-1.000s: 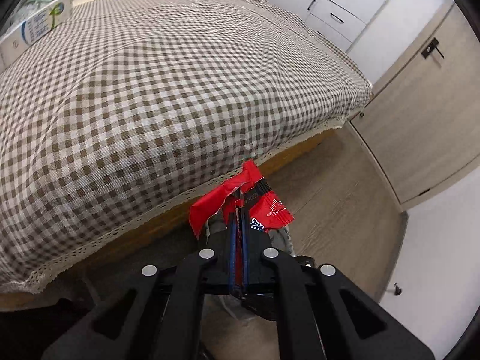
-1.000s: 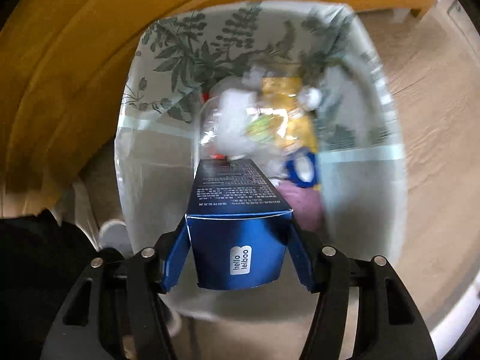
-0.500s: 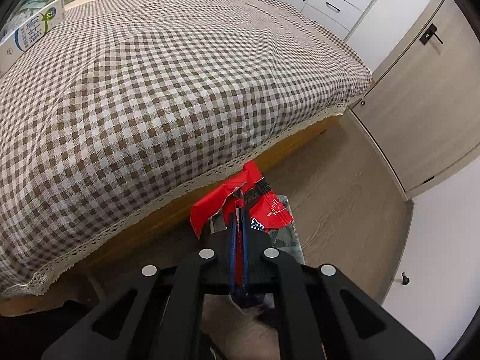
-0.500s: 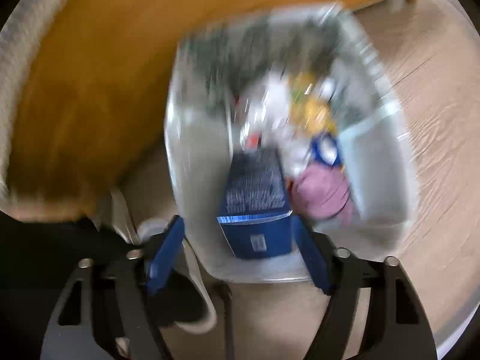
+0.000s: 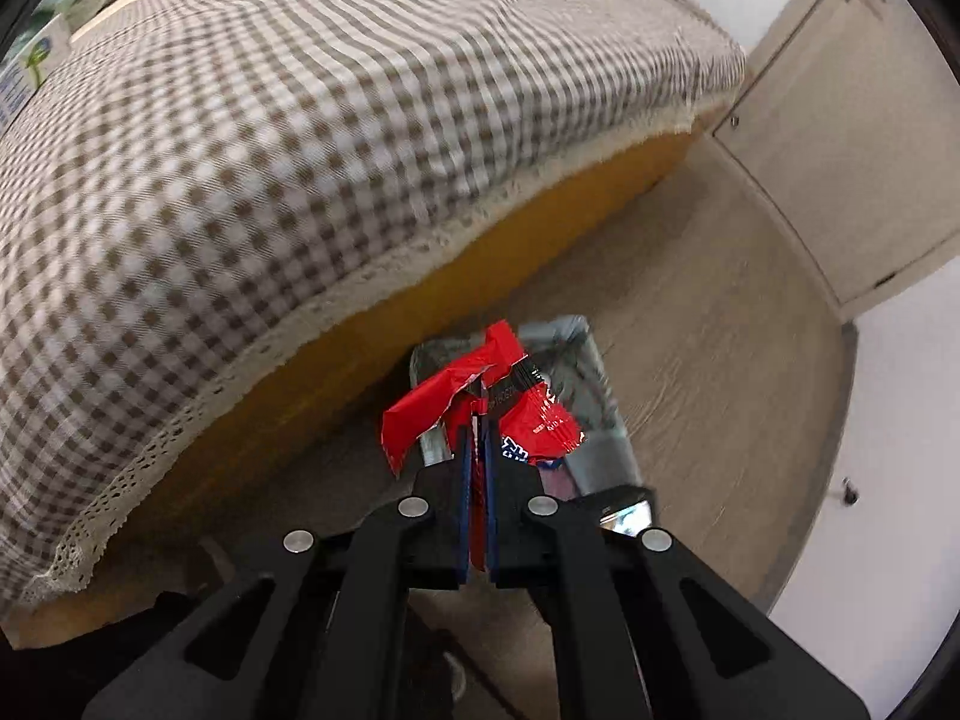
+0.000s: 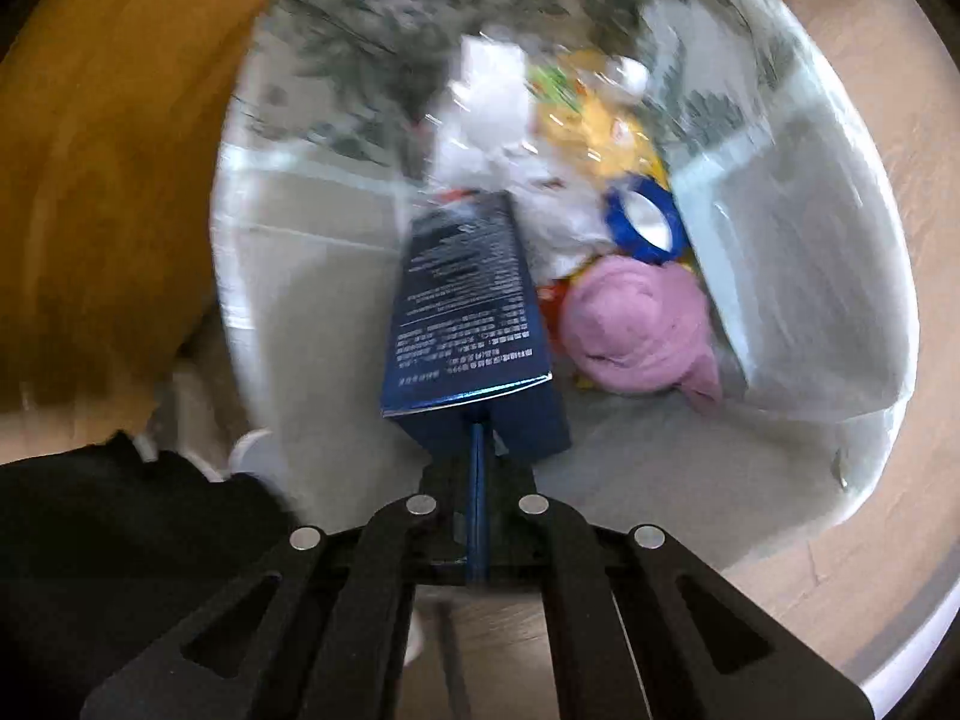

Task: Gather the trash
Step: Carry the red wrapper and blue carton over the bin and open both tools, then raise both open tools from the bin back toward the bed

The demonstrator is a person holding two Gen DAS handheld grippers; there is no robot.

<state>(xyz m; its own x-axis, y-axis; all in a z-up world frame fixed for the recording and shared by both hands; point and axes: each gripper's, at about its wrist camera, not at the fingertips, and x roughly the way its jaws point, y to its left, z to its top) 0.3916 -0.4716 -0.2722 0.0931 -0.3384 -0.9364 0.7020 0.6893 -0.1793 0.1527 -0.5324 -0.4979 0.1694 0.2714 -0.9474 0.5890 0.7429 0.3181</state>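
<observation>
My left gripper [image 5: 477,420] is shut on a red snack wrapper [image 5: 474,387] and holds it in the air beside the bed, above the lined trash bin [image 5: 576,354] on the floor. In the right wrist view the bin [image 6: 798,276] has a plastic liner with a leaf print and holds trash: a pink cloth [image 6: 642,324], a blue tape ring [image 6: 642,222], yellow and white wrappers [image 6: 540,120]. A dark blue carton [image 6: 468,312] lies tilted inside the bin, free of my right gripper [image 6: 477,438], whose jaws stand closed together just behind it.
A bed with a brown checked cover [image 5: 300,138] and an orange wooden side [image 5: 540,228] runs along the left. Wooden floor [image 5: 720,312] and a cupboard door [image 5: 840,120] lie to the right. A white carton [image 5: 30,60] lies on the bed's far left.
My right gripper let go of the blue carton, which dropped tilted into the bin, and its jaws have closed. My left gripper with the wrapper moved closer above the bin.
</observation>
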